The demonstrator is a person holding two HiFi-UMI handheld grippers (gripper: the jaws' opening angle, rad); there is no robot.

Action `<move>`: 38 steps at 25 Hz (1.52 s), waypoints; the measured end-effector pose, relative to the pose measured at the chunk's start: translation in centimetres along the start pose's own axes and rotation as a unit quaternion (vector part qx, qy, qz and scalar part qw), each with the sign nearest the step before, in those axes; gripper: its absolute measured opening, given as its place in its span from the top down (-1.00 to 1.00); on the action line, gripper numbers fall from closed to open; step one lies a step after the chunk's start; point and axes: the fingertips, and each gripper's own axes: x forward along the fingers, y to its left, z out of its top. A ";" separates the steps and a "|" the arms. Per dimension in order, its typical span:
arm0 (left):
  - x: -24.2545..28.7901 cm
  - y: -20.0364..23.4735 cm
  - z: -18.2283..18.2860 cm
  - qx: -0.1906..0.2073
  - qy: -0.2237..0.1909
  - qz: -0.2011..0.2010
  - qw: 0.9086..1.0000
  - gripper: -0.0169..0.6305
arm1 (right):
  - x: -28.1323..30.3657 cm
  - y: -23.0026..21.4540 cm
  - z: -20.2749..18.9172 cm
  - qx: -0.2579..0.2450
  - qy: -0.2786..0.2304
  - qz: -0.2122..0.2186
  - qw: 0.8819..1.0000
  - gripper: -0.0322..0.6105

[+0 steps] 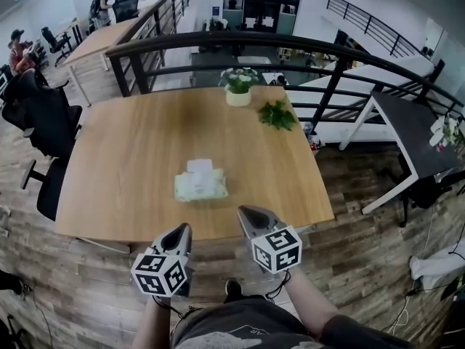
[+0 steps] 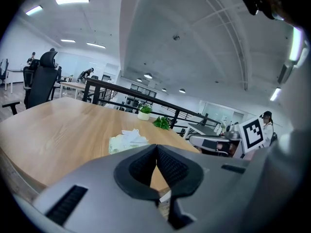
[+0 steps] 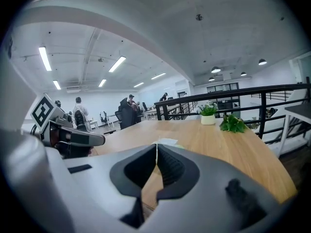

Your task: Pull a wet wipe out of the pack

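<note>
A pale green pack of wet wipes point(image 1: 200, 185) lies flat on the wooden table point(image 1: 131, 144), with a white wipe point(image 1: 199, 166) sticking up from its top. The same pack point(image 2: 127, 141) shows ahead in the left gripper view, and its white top point(image 3: 167, 141) peeks over the jaws in the right gripper view. My left gripper point(image 1: 182, 230) hovers at the table's near edge, shut and empty, short of the pack. My right gripper point(image 1: 245, 213) is beside it, also shut with nothing between the jaws.
A white pot with flowers point(image 1: 238, 86) and a loose green sprig point(image 1: 277, 115) sit at the table's far edge. A black railing point(image 1: 290, 46) runs behind. A black office chair point(image 1: 43, 122) stands at the left, and another table point(image 1: 418, 133) at the right.
</note>
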 end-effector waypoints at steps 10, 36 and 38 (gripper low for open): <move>2.9 -1.3 0.6 -0.010 0.005 0.008 1.000 0.91 | 1.3 -2.2 0.6 0.001 0.003 0.032 0.999 0.82; 10.1 7.7 4.2 -0.002 0.027 -0.016 1.000 0.90 | 9.9 -3.8 2.2 0.012 0.034 -0.017 0.999 0.82; 10.7 8.3 4.2 -0.002 0.036 -0.027 0.999 0.90 | 10.7 -3.9 2.7 0.012 0.035 -0.023 0.999 0.82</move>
